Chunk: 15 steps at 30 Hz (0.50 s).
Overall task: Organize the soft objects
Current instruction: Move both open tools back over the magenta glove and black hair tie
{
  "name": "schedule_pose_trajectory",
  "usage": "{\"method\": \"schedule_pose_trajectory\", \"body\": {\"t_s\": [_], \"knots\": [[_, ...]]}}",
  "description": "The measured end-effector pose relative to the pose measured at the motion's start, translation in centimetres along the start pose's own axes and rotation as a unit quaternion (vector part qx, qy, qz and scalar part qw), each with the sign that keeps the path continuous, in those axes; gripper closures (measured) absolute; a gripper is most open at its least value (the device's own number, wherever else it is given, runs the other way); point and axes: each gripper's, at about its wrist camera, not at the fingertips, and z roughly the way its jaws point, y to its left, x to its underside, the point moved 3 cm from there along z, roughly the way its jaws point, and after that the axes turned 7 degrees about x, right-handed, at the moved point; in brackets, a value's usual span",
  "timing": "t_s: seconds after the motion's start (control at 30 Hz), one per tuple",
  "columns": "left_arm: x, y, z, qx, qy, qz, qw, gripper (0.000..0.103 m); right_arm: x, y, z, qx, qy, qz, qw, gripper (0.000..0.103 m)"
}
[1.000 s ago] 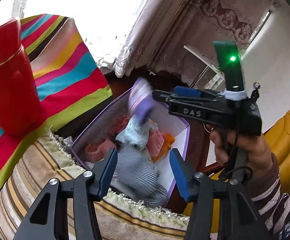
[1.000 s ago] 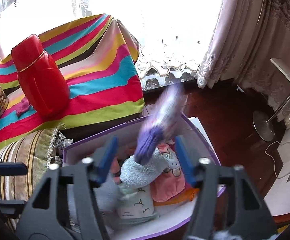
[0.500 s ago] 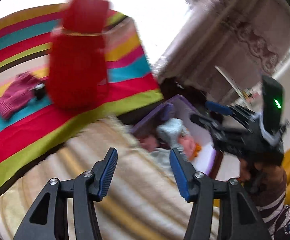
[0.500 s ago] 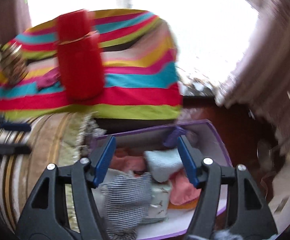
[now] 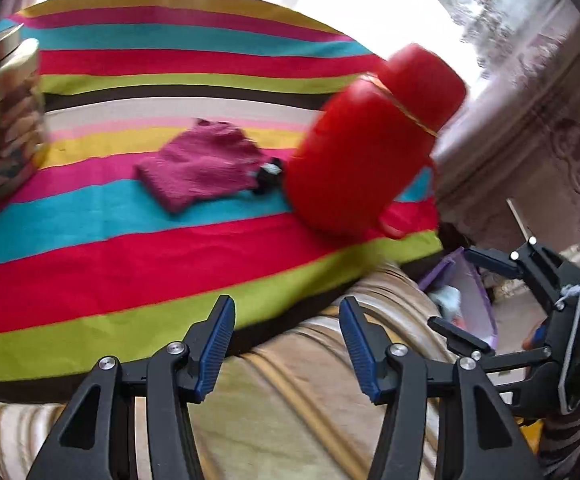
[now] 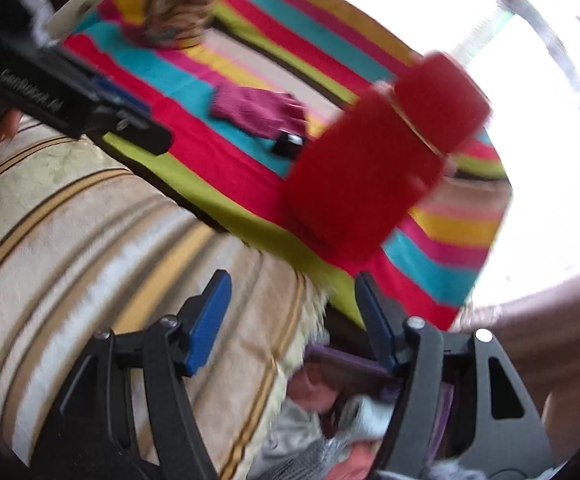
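A magenta knitted piece (image 5: 205, 166) lies flat on the striped cloth (image 5: 129, 248), left of a red flask (image 5: 366, 148); it also shows in the right wrist view (image 6: 259, 112). My left gripper (image 5: 285, 344) is open and empty, above the beige striped cushion (image 5: 290, 400) and short of the cloth. My right gripper (image 6: 290, 320) is open and empty, above the purple box (image 6: 350, 364) that holds several soft clothes (image 6: 322, 420). The box also shows at the right of the left wrist view (image 5: 474, 292).
A jar with a gold lid (image 5: 1, 120) stands at the cloth's left. A small black item (image 5: 267, 174) lies between the magenta piece and the flask. Curtains (image 5: 530, 100) and a bright window are behind. The views are blurred.
Both grippers have swung left, away from the box and toward the striped cloth. A purple sock in the air near the right gripper a second ago is no longer in sight.
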Motion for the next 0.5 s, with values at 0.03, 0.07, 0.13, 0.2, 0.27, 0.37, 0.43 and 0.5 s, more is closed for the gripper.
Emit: {"method": "schedule_pose_trajectory", "body": {"t_s": [0.03, 0.07, 0.13, 0.2, 0.27, 0.37, 0.43, 0.5], "knots": [[-0.4, 1.0, 0.1, -0.005, -0.002, -0.008, 1.0, 0.048, -0.7, 0.1, 0.5, -0.005, 0.004, -0.014, 1.0, 0.036], [-0.7, 1.7, 0.0, -0.01, -0.003, -0.014, 0.9998, 0.048, -1.9, 0.1, 1.5, -0.007, 0.012, -0.033, 0.999, 0.036], [-1.3, 3.2, 0.2, -0.02, -0.005, -0.023, 0.9995, 0.048, -3.6, 0.0, 2.8, -0.005, 0.021, -0.058, 0.998, 0.036], [-2.0, 4.5, 0.6, -0.03, -0.004, -0.026, 0.9992, 0.048, -5.6, -0.2, 4.3, -0.005, 0.038, -0.09, 0.995, 0.036], [-2.9, 5.7, 1.1, -0.04, -0.001, -0.024, 0.9989, 0.048, -7.4, -0.2, 5.5, -0.006, 0.054, -0.122, 0.991, 0.036], [-4.2, 7.4, 2.0, -0.048, 0.002, -0.025, 0.9985, 0.048, -10.1, -0.1, 7.4, -0.017, 0.092, -0.164, 0.982, 0.036], [-5.0, 8.8, 2.7, -0.05, 0.001, -0.03, 0.9983, 0.048, -11.4, 0.2, 8.5, -0.018, 0.115, -0.185, 0.976, 0.036], [-5.4, 9.6, 3.2, -0.05, 0.003, -0.032, 0.9982, 0.048, -12.6, 0.8, 9.9, -0.015, 0.139, -0.213, 0.967, 0.036]]}}
